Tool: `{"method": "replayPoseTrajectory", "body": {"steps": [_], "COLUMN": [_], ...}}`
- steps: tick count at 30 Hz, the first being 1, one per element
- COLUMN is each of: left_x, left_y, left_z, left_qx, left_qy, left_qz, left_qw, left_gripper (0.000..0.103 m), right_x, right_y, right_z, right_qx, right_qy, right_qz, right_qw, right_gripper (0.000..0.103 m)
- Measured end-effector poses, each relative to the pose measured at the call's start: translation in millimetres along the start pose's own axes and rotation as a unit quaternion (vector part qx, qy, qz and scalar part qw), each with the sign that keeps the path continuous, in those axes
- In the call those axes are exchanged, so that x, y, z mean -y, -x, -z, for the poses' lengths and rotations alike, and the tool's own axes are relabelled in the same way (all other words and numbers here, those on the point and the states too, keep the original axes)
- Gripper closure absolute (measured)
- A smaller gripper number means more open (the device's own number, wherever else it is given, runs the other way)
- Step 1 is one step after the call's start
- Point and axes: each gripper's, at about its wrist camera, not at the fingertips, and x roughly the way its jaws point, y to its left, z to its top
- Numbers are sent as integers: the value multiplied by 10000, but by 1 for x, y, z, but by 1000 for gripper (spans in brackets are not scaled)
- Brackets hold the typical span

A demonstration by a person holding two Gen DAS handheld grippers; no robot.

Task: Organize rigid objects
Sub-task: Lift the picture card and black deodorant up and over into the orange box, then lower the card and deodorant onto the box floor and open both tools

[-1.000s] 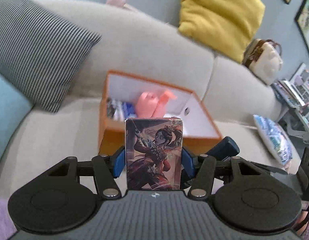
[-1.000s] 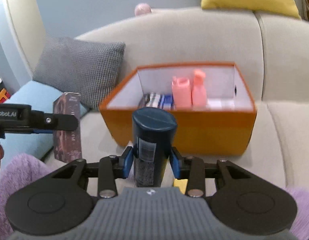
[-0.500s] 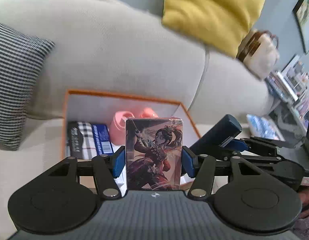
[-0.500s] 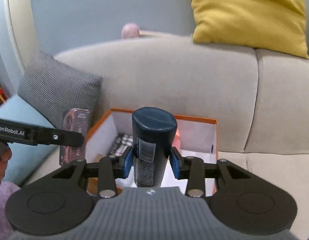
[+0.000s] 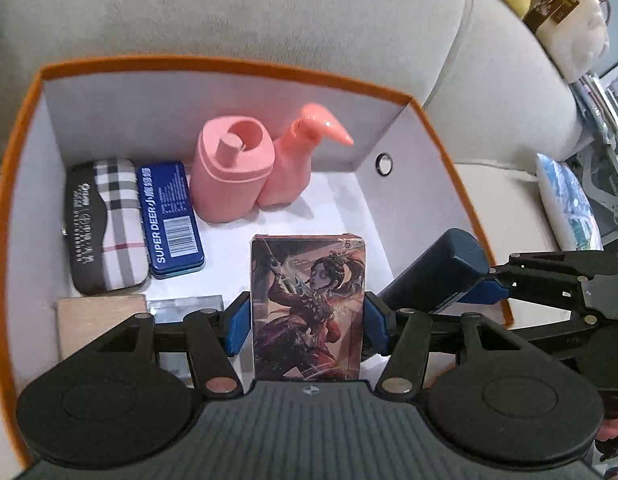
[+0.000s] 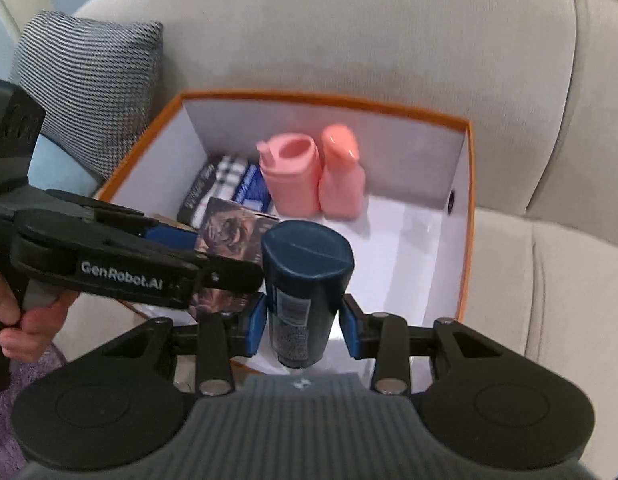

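Orange box [image 5: 437,128] sits on a beige sofa [image 5: 229,12], white inside. Contents, left to right in the left wrist view: plaid case [image 5: 105,224] at 9 o'clock, blue tin [image 5: 171,216] just beside it, pink bottle [image 5: 231,176] at 11 o'clock touching a pink spray bottle [image 5: 297,168] at 12. Left gripper [image 5: 307,322] – jaws clamped on an illustrated card box [image 5: 307,304], upright, over the box floor at centre. Right gripper [image 6: 303,326] – clamped on a dark blue bottle [image 6: 305,280], cap up, above the box's near edge; in the left wrist view at 3 o'clock. Grey cushion [image 6: 93,88] at 10 o'clock in the right view.
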Motion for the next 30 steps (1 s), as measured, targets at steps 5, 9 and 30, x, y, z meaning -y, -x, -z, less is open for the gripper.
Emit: {"method": "replayPoseTrajectory", "body": {"steps": [5, 9, 30], "left_x": [-8, -17, -19], "left_y": [-19, -29, -28], "left_z": [-11, -21, -39], "left_qx": [-247, -372, -670], "left_qy": [189, 420, 740], "left_qz": [-59, -117, -80], "left_qw": [9995, 9984, 9950], "left_gripper": [37, 37, 25], "right_x": [7, 12, 20], "right_y": [-18, -27, -48], "right_z": [-12, -23, -37], "right_qx": [-109, -99, -280], "right_qy": [-9, -160, -492], "right_qz": [-1, -28, 94], "right_qw": [9999, 9998, 9984], "right_gripper": [62, 62, 62]}}
